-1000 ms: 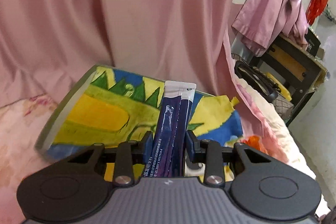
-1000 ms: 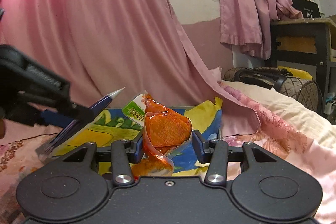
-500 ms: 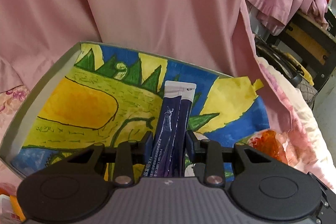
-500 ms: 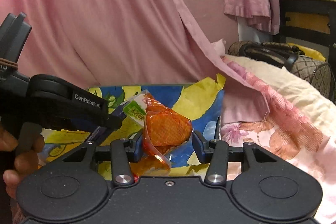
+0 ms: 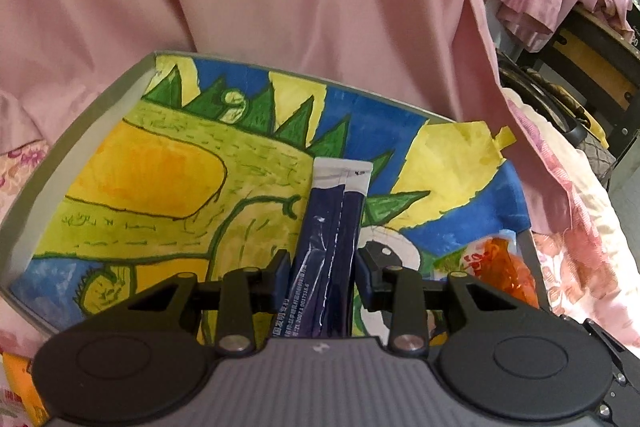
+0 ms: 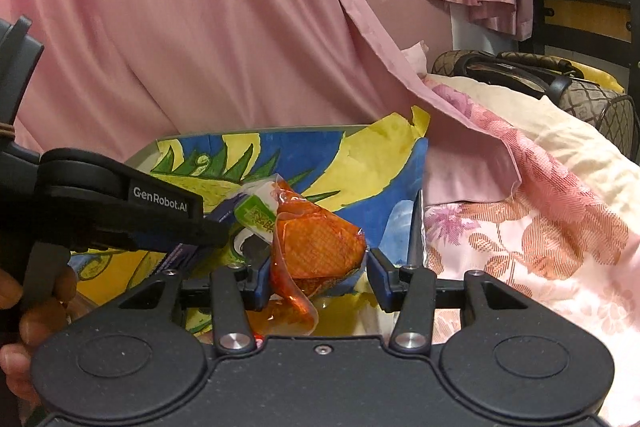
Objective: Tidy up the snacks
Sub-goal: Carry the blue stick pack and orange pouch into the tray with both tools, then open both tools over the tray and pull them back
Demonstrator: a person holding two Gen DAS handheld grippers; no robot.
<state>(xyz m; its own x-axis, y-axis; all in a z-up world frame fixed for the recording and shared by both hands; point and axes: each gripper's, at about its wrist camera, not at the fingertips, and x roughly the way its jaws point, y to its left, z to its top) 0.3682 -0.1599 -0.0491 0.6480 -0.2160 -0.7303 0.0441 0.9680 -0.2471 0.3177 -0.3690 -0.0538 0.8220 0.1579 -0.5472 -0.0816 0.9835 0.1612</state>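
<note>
My left gripper (image 5: 322,269) is shut on a dark blue stick sachet (image 5: 332,227) with a white end, held just above a shallow grey box (image 5: 72,151) lined with a painted yellow, green and blue paper. My right gripper (image 6: 318,267) is shut on an orange snack packet (image 6: 316,247) with a green label, over the box's right part (image 6: 416,219). The orange packet also shows in the left wrist view (image 5: 496,267) at the right. The left gripper shows in the right wrist view (image 6: 120,211), close to the left of the packet.
Pink curtain cloth (image 5: 280,7) hangs right behind the box. Floral pink bedding (image 6: 520,227) lies to the right. A brown handbag (image 6: 560,83) and a dark wooden stand (image 6: 588,11) are at the far right. An orange-yellow packet (image 5: 20,383) sits at the lower left.
Both grippers have tilted down and moved closer over the box with their snacks still held. The left gripper now sits right next to the orange packet.
</note>
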